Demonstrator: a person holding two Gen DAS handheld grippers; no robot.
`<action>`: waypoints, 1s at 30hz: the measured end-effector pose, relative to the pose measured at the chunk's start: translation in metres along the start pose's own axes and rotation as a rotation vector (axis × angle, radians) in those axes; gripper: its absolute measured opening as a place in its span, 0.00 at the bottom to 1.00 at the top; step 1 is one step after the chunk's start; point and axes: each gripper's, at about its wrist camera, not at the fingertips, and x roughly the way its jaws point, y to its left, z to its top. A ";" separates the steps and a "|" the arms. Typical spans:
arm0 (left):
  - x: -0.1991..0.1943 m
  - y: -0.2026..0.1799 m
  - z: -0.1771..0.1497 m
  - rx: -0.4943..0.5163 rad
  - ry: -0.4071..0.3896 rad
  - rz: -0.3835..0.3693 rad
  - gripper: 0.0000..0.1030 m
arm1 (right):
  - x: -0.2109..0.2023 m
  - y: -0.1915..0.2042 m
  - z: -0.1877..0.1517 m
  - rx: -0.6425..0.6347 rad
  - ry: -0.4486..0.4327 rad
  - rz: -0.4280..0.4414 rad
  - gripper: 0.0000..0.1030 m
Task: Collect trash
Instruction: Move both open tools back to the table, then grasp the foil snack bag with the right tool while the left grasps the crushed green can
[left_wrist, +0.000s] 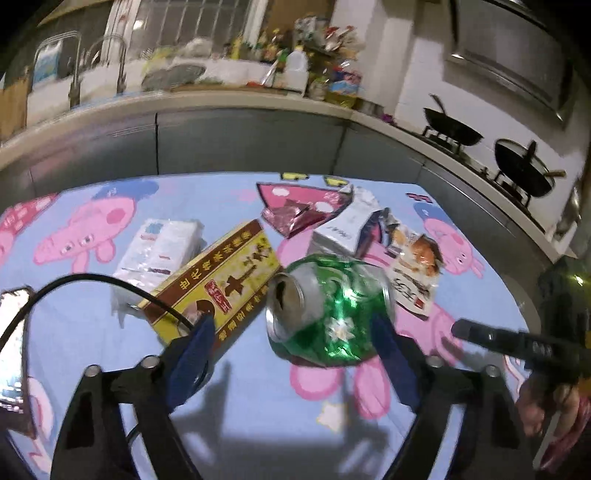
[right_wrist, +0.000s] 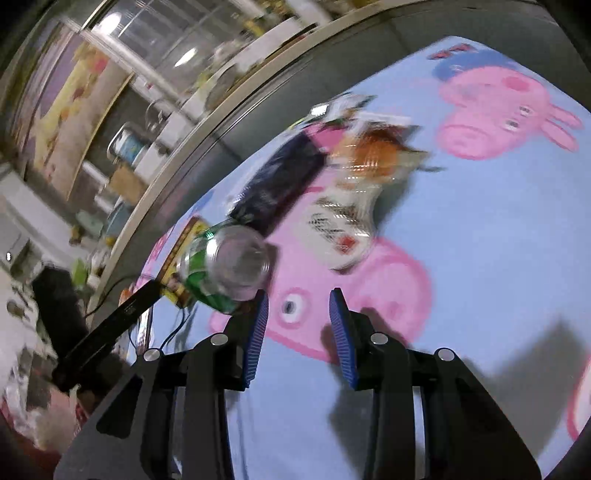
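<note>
A crushed green can lies on the blue cartoon tablecloth between the blue pads of my left gripper; the jaws stand wide and the left pad does not touch it. The can also shows in the right wrist view, left of my right gripper, which is open and empty over the cloth. Behind the can lie a yellow-brown box, a white tissue pack, a pink foil wrapper, a white carton and a snack wrapper.
A phone lies at the cloth's left edge with a black cable running across. A kitchen counter with sink and bottles stands behind, and two woks sit on the stove at right. The snack wrapper also shows, blurred, in the right wrist view.
</note>
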 end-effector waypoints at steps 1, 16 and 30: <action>0.006 0.003 0.002 -0.015 0.009 -0.015 0.78 | 0.004 0.008 0.002 -0.026 -0.004 -0.015 0.33; 0.066 -0.017 0.021 0.064 0.033 -0.085 0.88 | 0.007 -0.068 0.044 0.204 -0.115 -0.060 0.43; 0.046 -0.069 -0.015 0.058 0.155 -0.193 0.00 | -0.016 -0.059 0.017 0.095 -0.140 -0.065 0.03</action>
